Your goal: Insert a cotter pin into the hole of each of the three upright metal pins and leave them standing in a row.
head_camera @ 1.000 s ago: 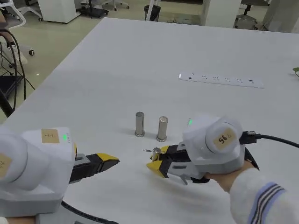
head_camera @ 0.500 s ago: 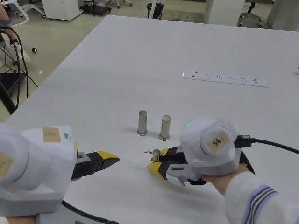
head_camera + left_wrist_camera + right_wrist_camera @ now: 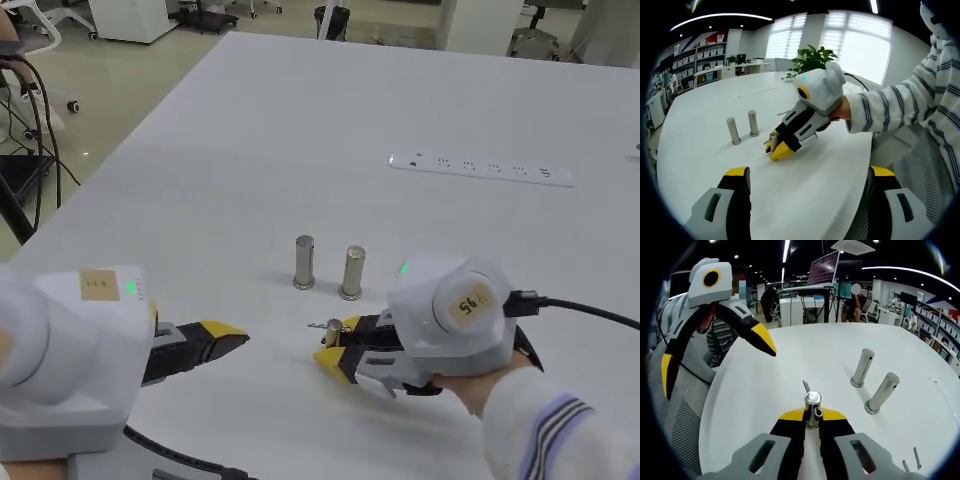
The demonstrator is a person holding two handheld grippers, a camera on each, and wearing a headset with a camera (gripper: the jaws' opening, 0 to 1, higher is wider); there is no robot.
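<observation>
My work surface: one white table (image 3: 250, 120) with a plain matte top.

Standing on it toward my side:
- left metal pin (image 3: 304, 263), upright
- right metal pin (image 3: 351, 272), upright, just beside the first but not touching it

Farther back: one white power strip (image 3: 480, 170), lying flat, well apart from both.

In the right gripper view, two thin loose pins (image 3: 915, 457) lie flat on the table, probably cotter pins, though they are too small to tell for certain.

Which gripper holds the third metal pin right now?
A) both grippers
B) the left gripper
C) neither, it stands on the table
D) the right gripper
D: the right gripper has its jaws shut on the metal pin, while the left gripper is open and holds nothing.
</observation>
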